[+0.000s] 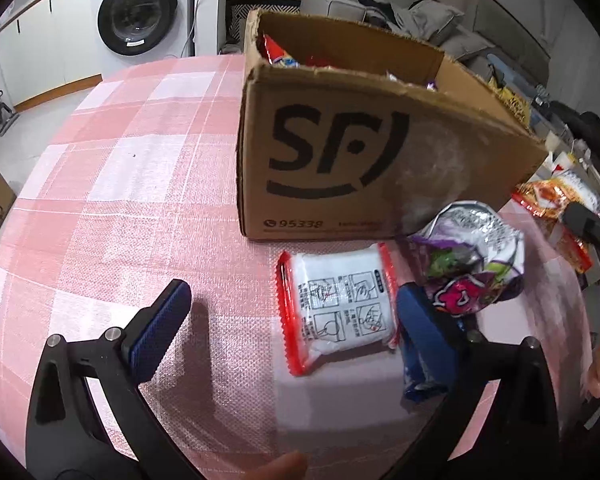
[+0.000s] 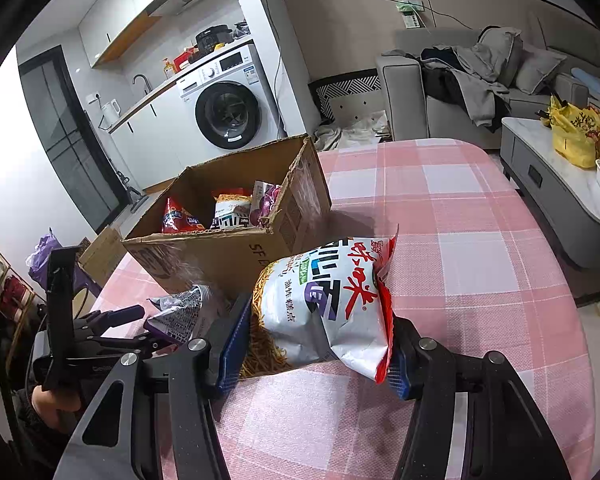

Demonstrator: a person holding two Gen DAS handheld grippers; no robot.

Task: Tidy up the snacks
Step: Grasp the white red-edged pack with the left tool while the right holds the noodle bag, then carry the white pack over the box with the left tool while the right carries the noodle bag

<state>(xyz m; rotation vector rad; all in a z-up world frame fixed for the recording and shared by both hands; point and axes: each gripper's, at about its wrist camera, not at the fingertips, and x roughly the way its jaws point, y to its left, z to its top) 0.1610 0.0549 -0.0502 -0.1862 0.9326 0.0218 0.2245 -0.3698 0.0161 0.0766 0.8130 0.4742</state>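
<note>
Fingers [image 2: 232, 344] pinch crinkled silver-red snack bag [image 2: 332, 300], noodle-stick print.

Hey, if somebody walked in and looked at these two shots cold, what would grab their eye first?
Probably the open cardboard box with its big black logo, standing on the pink checked tablecloth with snack packets already inside. Next, the silver and red snack bag clamped between the right gripper's blue pads. In front of the box lie a white and red packet and a crumpled purple bag, by the open left gripper.
</note>
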